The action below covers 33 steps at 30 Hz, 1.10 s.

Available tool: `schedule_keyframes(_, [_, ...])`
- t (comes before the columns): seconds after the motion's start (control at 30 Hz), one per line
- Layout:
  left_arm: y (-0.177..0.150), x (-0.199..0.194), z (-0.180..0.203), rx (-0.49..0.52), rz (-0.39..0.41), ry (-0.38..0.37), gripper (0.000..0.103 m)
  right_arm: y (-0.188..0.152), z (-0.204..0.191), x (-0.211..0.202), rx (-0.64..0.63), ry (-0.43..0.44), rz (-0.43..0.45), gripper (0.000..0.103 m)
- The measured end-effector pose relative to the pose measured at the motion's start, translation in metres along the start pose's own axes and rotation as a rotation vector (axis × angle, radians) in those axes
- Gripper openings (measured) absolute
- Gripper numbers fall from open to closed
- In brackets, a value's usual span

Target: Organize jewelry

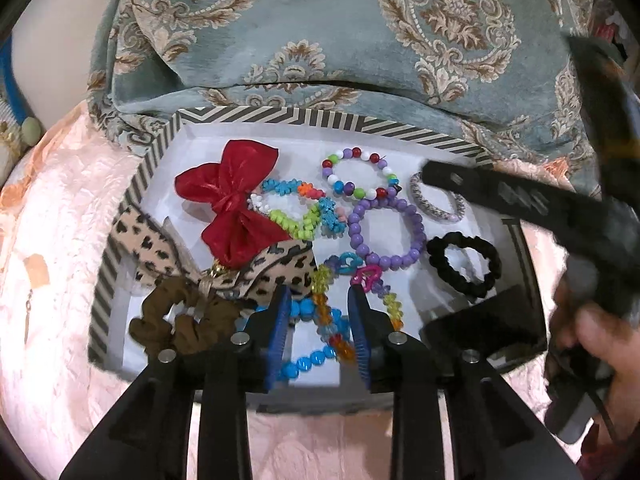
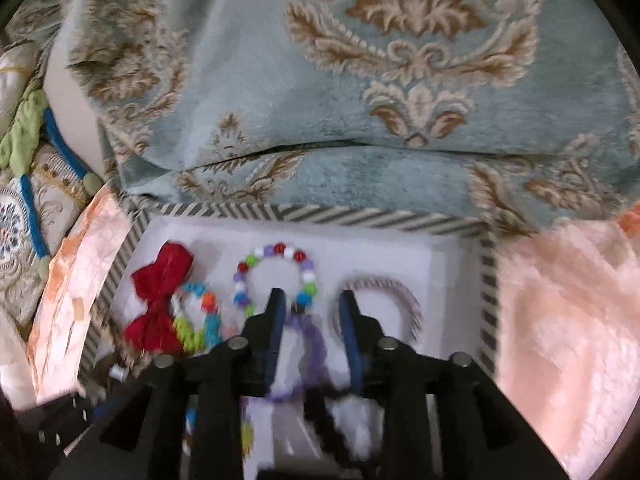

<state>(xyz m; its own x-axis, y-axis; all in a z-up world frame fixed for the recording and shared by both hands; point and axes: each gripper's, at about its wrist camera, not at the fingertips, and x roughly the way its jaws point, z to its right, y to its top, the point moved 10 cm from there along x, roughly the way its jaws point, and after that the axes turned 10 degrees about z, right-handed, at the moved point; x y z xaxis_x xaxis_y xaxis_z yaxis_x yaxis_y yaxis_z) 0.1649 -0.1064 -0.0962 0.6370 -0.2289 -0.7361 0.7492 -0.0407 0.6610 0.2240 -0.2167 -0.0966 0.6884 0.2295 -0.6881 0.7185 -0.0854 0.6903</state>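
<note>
A striped box (image 1: pixel 320 118) with a white floor holds the jewelry: a red bow (image 1: pixel 232 200), a leopard-print bow (image 1: pixel 160 248), a brown scrunchie (image 1: pixel 180 320), a multicolour bead bracelet (image 1: pixel 358 176), a purple bead bracelet (image 1: pixel 384 232), a braided bangle (image 1: pixel 436 210) and a black scrunchie (image 1: pixel 464 264). My left gripper (image 1: pixel 320 296) hangs open over the box's near side, with a yellow-orange-blue bead strand (image 1: pixel 324 316) lying loose between its blue pads. My right gripper (image 2: pixel 312 296) is open above the purple bracelet (image 2: pixel 312 336), beside the bangle (image 2: pixel 400 292). That view is blurred.
A blue-grey damask cushion (image 1: pixel 320 40) rises right behind the box's far wall (image 2: pixel 360 216). Peach crinkled bedspread (image 1: pixel 60 240) surrounds the box. In the left wrist view the right tool's black finger (image 1: pixel 500 192) crosses the box's right corner, held by a hand (image 1: pixel 600 340).
</note>
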Motion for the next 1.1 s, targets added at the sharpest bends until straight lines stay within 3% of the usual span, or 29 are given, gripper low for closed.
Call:
schedule_keyframes(0.07, [-0.003,-0.01,-0.001,-0.003,0.007,0.002,0.013,-0.009,0.002,-0.023,-0.024,-0.015,0.024,0.044])
schedule_keyframes(0.33, [-0.023,-0.049,0.004,-0.006,0.036,0.022,0.013,-0.057,0.009,-0.105,-0.047,-0.088,0.089,0.049])
schedule_keyframes(0.5, [-0.04,-0.067,0.005,-0.015,0.031,0.031,0.013,-0.083,-0.007,-0.13,-0.035,-0.084,0.096,0.051])
schedule_keyframes(0.73, [-0.047,-0.1,-0.003,0.002,0.092,0.084,0.013,-0.109,-0.036,-0.159,-0.045,-0.068,0.108,0.051])
schedule_keyframes(1.1, [-0.055,-0.14,-0.005,0.026,0.156,0.13,0.013,-0.121,-0.061,-0.187,-0.05,-0.055,0.13,0.055])
